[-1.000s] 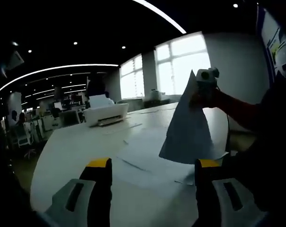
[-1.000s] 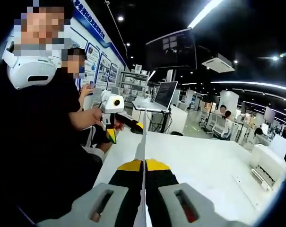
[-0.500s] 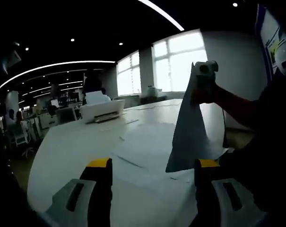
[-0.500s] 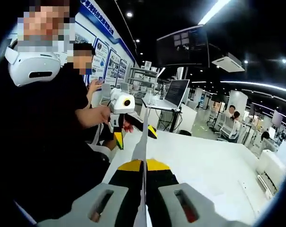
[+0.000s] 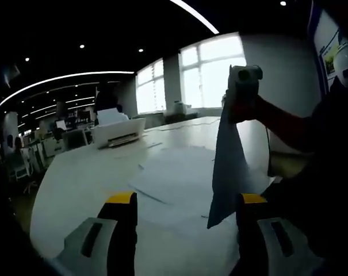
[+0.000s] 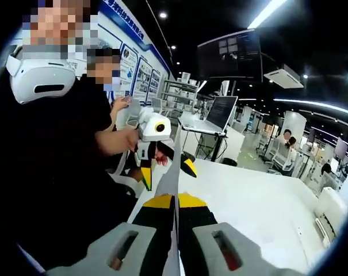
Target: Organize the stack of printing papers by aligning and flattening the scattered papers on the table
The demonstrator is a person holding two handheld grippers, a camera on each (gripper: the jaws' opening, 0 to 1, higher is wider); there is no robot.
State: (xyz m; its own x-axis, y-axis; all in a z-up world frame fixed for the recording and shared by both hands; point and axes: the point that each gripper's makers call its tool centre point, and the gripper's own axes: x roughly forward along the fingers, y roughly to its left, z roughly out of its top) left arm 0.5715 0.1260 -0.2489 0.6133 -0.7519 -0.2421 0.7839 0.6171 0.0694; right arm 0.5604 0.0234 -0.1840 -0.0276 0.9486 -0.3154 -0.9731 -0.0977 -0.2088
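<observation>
Several white printing papers (image 5: 174,178) lie scattered and overlapping on the pale table (image 5: 81,184). One sheet (image 5: 226,167) hangs upright above them, pinched at its top corner by my right gripper (image 5: 243,86), which a hand holds up. In the right gripper view that sheet (image 6: 172,167) shows edge-on, and my right gripper (image 6: 175,199) is shut on it. My left gripper (image 5: 187,199) is open and holds nothing, low over the table's near edge, just in front of the hanging sheet. From the other side, the left gripper (image 6: 165,168) also shows open, beside the sheet.
A white printer (image 5: 117,131) stands at the table's far side with loose sheets beside it. A person in black wearing a white headset (image 6: 38,80) sits close on the left. A laptop (image 6: 220,112) stands on a stand beyond the table (image 6: 248,201).
The hanging sheet has swung round and now looks narrower, its lower edge nearer my left gripper. In the right gripper view the left gripper has come closer to the sheet.
</observation>
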